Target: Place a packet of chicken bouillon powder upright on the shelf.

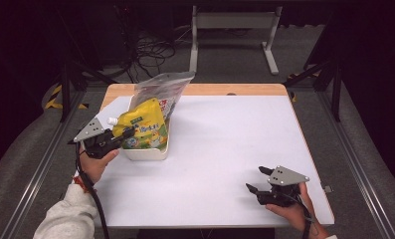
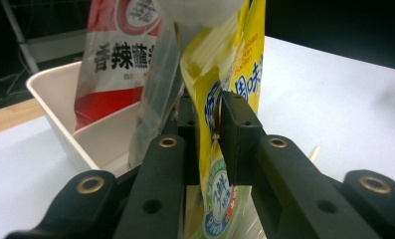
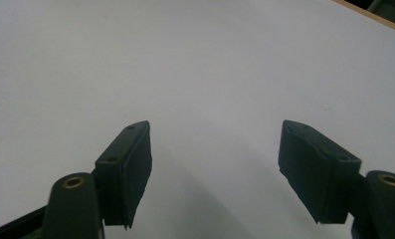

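pouches in bin, on table left

Dark room, grey floor, white-topped wooden table, tangled cables

1. My left gripper sat hard against the white tub, its jaws close around the yellow pouch; no room to pass there.
2. Behind it the red-and-clear bag leaned tall and blocked the tub's far side.
3. My right gripper stood wide-jawed over bare white table, free to the tub.
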`<act>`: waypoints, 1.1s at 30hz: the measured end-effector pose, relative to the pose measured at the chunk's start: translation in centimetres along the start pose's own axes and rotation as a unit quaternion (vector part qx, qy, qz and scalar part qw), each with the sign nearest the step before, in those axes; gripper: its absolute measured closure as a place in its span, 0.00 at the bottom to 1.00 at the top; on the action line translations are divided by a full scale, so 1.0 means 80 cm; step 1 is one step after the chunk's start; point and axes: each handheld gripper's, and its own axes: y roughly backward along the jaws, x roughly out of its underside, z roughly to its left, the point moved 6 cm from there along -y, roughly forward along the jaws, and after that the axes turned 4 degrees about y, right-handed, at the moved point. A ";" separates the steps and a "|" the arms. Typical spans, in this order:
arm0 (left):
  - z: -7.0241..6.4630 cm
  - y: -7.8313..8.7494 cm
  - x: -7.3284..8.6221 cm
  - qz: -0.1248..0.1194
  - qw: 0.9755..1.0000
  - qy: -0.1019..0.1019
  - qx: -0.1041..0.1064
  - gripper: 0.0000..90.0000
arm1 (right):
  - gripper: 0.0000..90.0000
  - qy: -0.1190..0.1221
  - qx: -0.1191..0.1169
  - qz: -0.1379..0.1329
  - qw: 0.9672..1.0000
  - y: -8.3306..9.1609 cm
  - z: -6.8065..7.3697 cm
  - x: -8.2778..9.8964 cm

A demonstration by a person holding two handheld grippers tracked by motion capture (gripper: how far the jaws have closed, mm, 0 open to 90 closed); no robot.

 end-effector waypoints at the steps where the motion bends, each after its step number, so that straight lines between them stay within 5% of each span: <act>1: -0.001 0.002 -0.001 -0.003 1.000 -0.002 -0.006 0.87 | 0.33 0.000 0.001 0.000 1.000 0.000 -0.001 0.000; 21: -0.007 0.049 -0.008 -0.026 0.996 -0.005 -0.088 0.48 | 0.33 0.007 0.005 -0.006 1.000 0.002 -0.004 -0.004; 33: -0.036 0.072 0.002 -0.016 0.993 -0.028 -0.117 0.25 | 0.30 0.003 0.020 -0.017 1.000 0.010 -0.012 -0.009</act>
